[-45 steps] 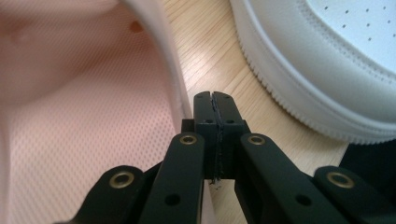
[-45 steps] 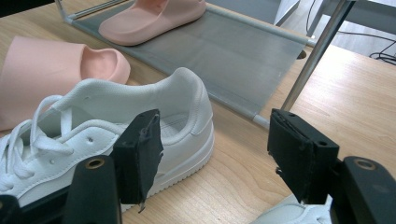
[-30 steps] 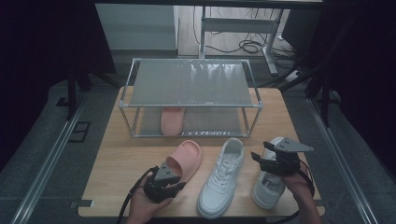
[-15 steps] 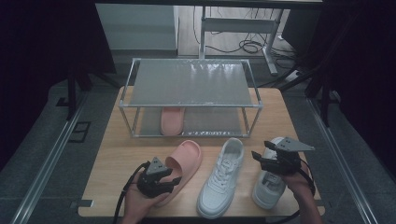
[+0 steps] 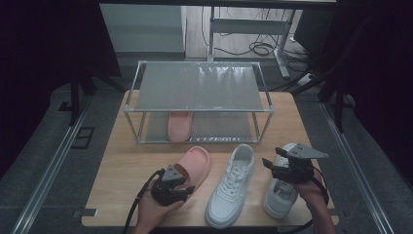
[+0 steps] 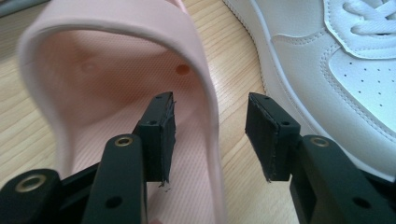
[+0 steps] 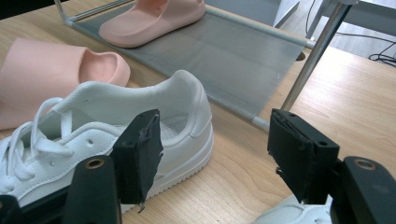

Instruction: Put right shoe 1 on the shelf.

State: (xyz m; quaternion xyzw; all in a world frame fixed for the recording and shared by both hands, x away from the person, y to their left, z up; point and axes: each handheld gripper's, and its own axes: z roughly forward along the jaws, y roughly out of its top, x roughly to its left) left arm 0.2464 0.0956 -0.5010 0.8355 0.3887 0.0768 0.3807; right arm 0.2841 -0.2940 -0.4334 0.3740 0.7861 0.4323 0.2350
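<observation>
The left gripper (image 6: pixel 210 135) is released, its jaws having just been closing slightly, straddling the pink slipper's (image 6: pixel 116 70) side wall. The right gripper (image 7: pixel 215 154) is held released.

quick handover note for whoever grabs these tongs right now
Left tongs: jaws have just been opening, now open astride the side wall of the pink slipper on the table; not gripping.
Right tongs: open, above the right white sneaker, holding nothing.
Second pink slipper sits on the rack's lower shelf.
Middle white sneaker lies on the table.
Left, likely: shelve the slipper, then both sneakers.
</observation>
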